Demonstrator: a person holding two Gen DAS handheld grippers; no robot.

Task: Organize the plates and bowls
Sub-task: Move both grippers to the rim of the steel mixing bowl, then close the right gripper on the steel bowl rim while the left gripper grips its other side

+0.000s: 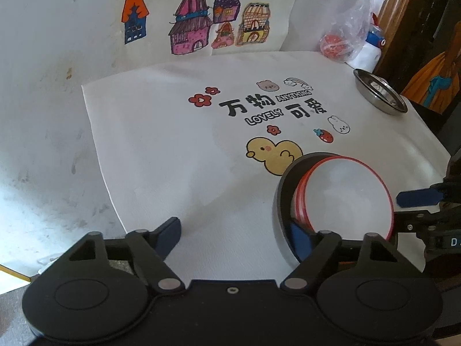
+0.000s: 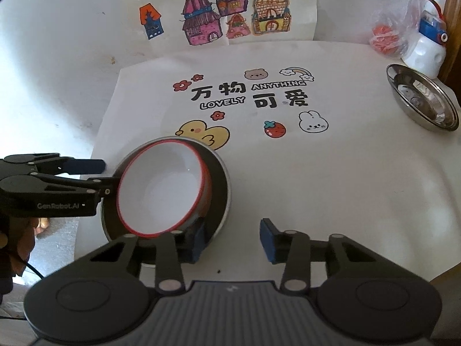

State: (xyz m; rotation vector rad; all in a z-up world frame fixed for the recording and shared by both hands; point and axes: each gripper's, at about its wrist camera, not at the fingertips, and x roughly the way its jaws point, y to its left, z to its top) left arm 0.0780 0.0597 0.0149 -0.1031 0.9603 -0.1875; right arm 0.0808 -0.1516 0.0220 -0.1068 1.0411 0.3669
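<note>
Right, both grippers are down at the near edge of the white worktop (image 2: 331,178), working on one stack of dishes: a white bowl with a red rim (image 2: 161,187) sits tilted inside a wider dark-lined dish with a grey outer wall (image 2: 223,190), the pair resting just below the yellow duck on the printed mat (image 2: 138,92). From the right wrist view, the right gripper (image 2: 232,238) has one blue pad tucked inside the dark dish, close beside the tilted bowl, and the other pad standing outside on bare worktop, so the dish wall sits between the jaws; they are released, with a clear gap on the outer side. Across from it the left gripper (image 1: 239,230) comes in from the other side (its black fingers show at the left edge of the right view), one pad dipping inside the dark dish under the bowl's rim, the other well out over the mat, jaws wide and not clenched on anything. Far off at the mat's right edge, a stainless steel plate (image 2: 422,101) lies alone, well apart from the stack, near a white bottle with a blue cap (image 2: 426,49) and a clear plastic bag (image 2: 400,14).
</note>
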